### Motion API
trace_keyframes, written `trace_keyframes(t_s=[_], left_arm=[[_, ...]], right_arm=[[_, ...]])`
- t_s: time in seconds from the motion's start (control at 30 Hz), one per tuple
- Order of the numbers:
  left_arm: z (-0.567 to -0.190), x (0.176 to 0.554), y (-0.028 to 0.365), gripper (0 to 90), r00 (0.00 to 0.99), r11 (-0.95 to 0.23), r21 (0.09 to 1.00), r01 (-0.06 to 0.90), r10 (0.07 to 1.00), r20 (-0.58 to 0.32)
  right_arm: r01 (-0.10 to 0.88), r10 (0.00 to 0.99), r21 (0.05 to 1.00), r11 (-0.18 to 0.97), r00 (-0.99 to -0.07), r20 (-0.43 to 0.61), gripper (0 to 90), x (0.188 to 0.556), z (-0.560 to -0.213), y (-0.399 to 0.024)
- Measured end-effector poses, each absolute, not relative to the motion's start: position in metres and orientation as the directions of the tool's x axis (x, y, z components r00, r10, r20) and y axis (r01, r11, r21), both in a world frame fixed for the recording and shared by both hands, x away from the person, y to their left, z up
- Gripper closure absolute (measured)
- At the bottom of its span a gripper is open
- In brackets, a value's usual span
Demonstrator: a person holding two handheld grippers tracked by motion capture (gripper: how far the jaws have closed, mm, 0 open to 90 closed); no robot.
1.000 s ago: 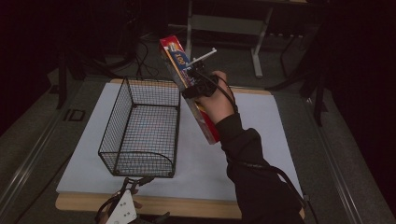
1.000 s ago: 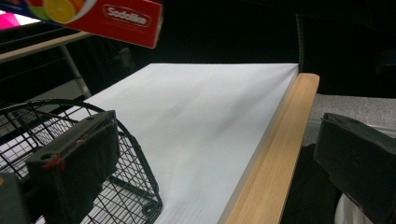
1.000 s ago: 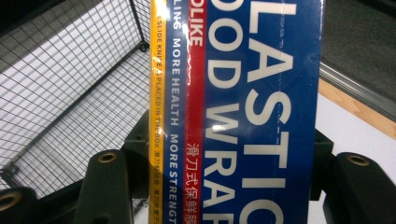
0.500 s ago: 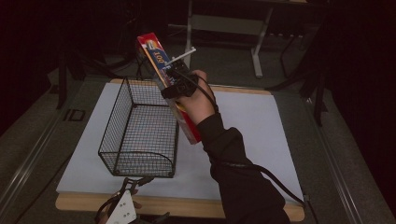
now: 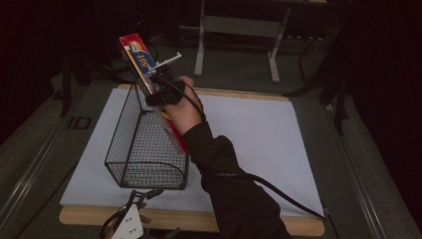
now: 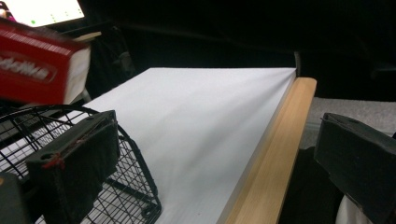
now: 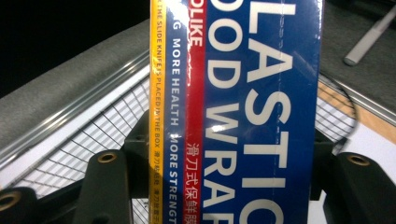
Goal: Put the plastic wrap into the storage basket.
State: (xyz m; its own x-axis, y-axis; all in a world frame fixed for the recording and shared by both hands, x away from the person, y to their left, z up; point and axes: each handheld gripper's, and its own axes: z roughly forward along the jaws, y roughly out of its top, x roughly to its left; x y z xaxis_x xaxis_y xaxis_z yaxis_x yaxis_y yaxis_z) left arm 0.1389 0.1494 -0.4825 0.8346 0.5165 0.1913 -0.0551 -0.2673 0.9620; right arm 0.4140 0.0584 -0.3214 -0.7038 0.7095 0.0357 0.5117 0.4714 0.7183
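A long plastic wrap box (image 5: 142,62), red, blue and yellow, is tilted with its top end far and left. My right gripper (image 5: 161,92) is shut on its middle and holds it above the right wall of a black wire basket (image 5: 134,144). In the right gripper view the box (image 7: 252,107) stands between the two jaws, with the basket mesh (image 7: 88,140) behind it. My left gripper (image 5: 127,224) rests low at the table's front edge. In its own view the left gripper (image 6: 219,186) is open with nothing between the jaws, beside the basket (image 6: 135,186) and under the box's red end (image 6: 37,70).
A white sheet (image 5: 259,134) covers the wooden table (image 5: 293,226); its right half is bare. A metal stand (image 5: 239,25) is on the floor behind the table. The right gripper's cable (image 5: 278,191) trails over the front right edge.
The right hand has carried the box leftward, from over the white sheet to above the basket's right wall. The left gripper has stayed put.
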Motion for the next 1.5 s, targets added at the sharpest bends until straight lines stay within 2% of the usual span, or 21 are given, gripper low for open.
trace_keyframes(t_s=[0.5, 0.63, 1.03, 1.27, 1.37, 1.5], left_arm=[[-0.483, 0.139, 0.149, 0.7, 0.846, -0.273, 0.96, -0.057, 0.497, 0.192], [-0.482, 0.138, 0.149, 0.7, 0.846, -0.268, 0.961, -0.065, 0.496, 0.196], [-0.482, 0.139, 0.151, 0.7, 0.841, -0.276, 0.96, -0.057, 0.505, 0.195], [-0.482, 0.139, 0.151, 0.7, 0.841, -0.282, 0.958, -0.057, 0.503, 0.198], [-0.482, 0.14, 0.152, 0.7, 0.838, -0.276, 0.96, -0.05, 0.511, 0.191], [-0.482, 0.14, 0.151, 0.7, 0.837, -0.277, 0.959, -0.049, 0.512, 0.191]], right_arm=[[0.507, 0.688, 0.741, 0.439, -0.72, 0.085, 39.8, 0.411, -0.366, 0.088], [0.499, 0.686, 0.738, 0.454, -0.724, 0.067, 39.8, 0.409, -0.381, 0.093], [0.558, 0.699, 0.678, 0.479, -0.71, 0.09, 39.3, 0.413, -0.423, 0.097], [0.573, 0.711, 0.656, 0.49, -0.699, 0.079, 39.0, 0.413, -0.428, 0.088], [0.602, 0.72, 0.649, 0.466, -0.684, 0.117, 38.8, 0.415, -0.431, 0.083], [0.61, 0.719, 0.613, 0.502, -0.688, 0.096, 38.0, 0.414, -0.435, 0.085]])
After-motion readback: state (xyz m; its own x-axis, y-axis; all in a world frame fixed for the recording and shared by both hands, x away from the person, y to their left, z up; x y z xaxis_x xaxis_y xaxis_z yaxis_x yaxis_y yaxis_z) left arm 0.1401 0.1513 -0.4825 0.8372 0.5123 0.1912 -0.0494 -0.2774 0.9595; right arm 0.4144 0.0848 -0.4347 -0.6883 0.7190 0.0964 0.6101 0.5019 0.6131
